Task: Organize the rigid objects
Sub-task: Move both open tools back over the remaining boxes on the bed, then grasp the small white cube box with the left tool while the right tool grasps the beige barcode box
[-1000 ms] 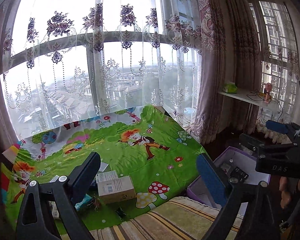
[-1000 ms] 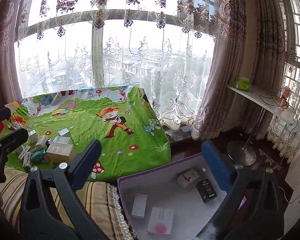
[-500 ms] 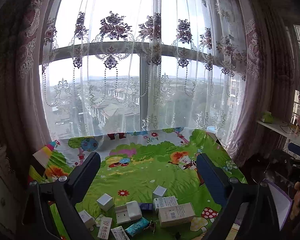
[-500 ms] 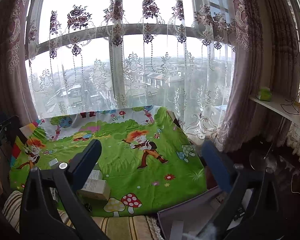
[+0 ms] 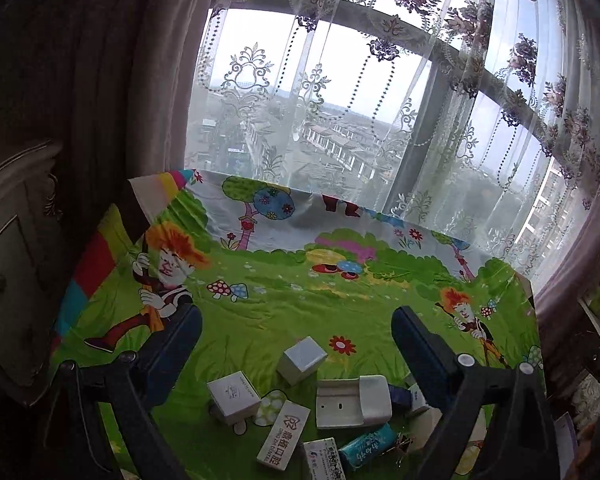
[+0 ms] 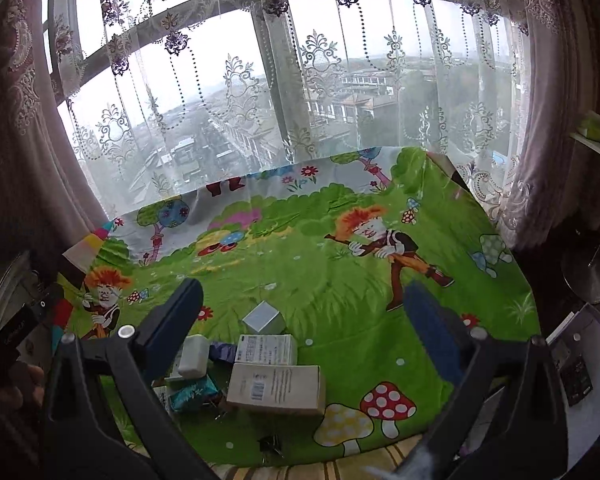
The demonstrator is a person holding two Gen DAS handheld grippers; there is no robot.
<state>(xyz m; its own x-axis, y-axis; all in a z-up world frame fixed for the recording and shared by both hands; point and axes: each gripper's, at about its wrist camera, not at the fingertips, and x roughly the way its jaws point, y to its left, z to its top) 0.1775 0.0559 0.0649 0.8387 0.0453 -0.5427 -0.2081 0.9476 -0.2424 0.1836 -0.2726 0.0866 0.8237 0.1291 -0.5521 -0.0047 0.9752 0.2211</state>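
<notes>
Left wrist view: left gripper [image 5: 296, 328] is hovering wide open, empty; white cube box [image 5: 301, 360] just ahead, probably light and stiff, suits flat-side grasping.

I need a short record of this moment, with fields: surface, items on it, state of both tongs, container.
surface: green cartoon cloth
items: pile of small boxes near the front edge, among them a white cube box, a long beige carton, a teal packet
left tongs: open, empty, above the pile
right tongs: open, empty
container: purple-edged box at right, off the cloth, some items inside
</notes>
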